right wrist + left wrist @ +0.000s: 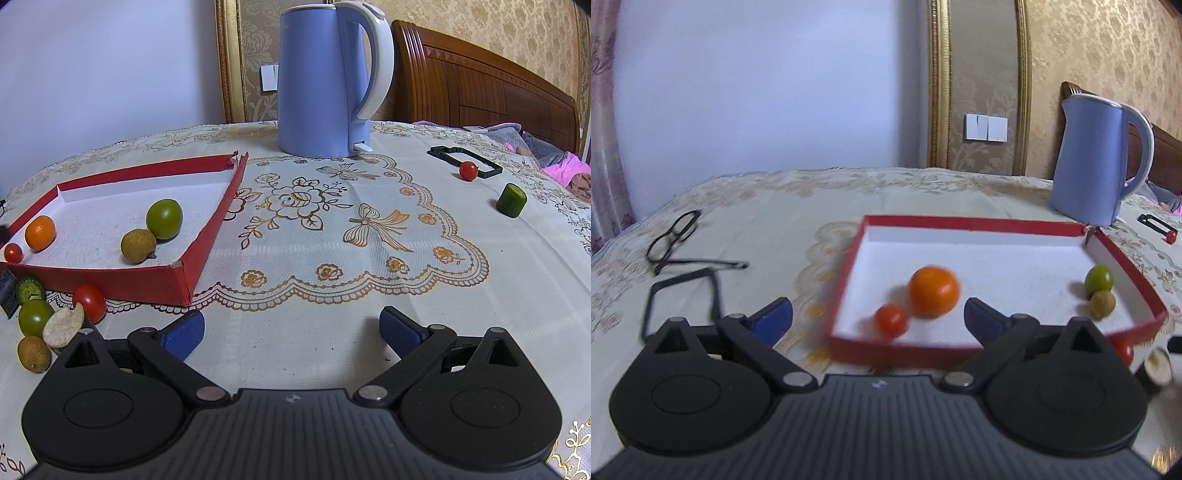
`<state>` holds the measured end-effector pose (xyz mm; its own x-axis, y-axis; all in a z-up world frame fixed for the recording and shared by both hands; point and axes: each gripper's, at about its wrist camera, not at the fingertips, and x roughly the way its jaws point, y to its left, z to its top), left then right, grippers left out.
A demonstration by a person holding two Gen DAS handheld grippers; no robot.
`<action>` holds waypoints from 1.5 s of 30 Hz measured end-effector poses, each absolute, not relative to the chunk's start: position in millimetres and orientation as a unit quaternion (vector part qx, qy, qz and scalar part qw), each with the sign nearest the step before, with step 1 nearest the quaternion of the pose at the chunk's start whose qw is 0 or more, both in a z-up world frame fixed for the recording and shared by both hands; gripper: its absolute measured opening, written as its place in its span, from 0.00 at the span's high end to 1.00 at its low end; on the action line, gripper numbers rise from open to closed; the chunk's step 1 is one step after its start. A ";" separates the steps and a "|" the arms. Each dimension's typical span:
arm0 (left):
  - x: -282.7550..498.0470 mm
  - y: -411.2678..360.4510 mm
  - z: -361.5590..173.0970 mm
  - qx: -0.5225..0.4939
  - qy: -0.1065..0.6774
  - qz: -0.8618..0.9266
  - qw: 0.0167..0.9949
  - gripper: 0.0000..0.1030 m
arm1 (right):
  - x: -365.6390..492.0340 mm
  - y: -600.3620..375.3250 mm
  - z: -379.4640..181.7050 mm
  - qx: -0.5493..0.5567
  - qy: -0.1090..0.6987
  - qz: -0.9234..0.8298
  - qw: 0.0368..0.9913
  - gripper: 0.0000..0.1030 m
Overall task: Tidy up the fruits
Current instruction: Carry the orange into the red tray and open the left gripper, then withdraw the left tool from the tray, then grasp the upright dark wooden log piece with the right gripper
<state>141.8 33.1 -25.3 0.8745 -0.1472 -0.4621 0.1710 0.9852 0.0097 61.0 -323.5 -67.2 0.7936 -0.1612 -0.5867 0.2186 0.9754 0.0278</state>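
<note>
Right now my left gripper (878, 317) has its jaws wide apart, nothing between them, poised at the near wall of the red tray (979, 221). Inside the tray lie an orange (934, 291) touching a small red tomato (891, 320), and at the far side a green fruit (1099, 279) just beside a brownish one (1102, 304). My right gripper (291, 330) hangs over bare tablecloth (332, 302), jaws also apart and empty. Outside the tray's near corner sit another tomato (89, 302), a green fruit (35, 316) and a brown fruit (34, 353). A blue kettle (325, 81) stands behind on the surface.
</note>
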 end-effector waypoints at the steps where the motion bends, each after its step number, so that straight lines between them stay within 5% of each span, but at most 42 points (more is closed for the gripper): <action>1: 138.2 38.4 -26.2 0.028 0.241 -0.079 0.967 0.04 | 61.1 -323.5 -67.3 0.047 0.305 -0.100 0.946 0.01; 10: 145.4 76.8 -54.2 -0.025 0.310 -0.050 0.949 0.04 | 61.1 -323.8 -67.2 0.051 0.304 -0.099 0.946 0.01; 28: 151.6 76.1 -55.9 -0.020 0.320 -0.036 0.946 0.00 | 5.5 -252.0 -46.9 0.041 0.220 0.041 0.974 0.02; 32: 151.9 76.3 -56.3 -0.020 0.320 -0.036 0.946 0.00 | 13.6 -231.4 -50.8 0.019 0.227 0.039 0.973 0.31; 37: 151.8 76.6 -56.3 -0.021 0.320 -0.036 0.947 0.00 | 29.1 -229.1 -60.7 0.039 0.258 0.048 0.964 0.52; 41: 151.9 76.8 -56.4 -0.021 0.320 -0.036 0.946 0.00 | 30.5 -224.8 -60.7 0.030 0.254 0.053 0.965 0.66; 45: 152.1 78.0 -56.4 -0.025 0.319 -0.038 0.947 0.00 | 33.2 -222.3 -60.4 0.023 0.254 0.050 0.966 0.67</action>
<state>152.1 78.0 -56.4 0.7939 -0.0873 -0.6018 0.0557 0.9959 -0.0710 33.2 -222.3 -60.4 0.8664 0.1081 -0.4875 -0.0845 0.9939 0.0703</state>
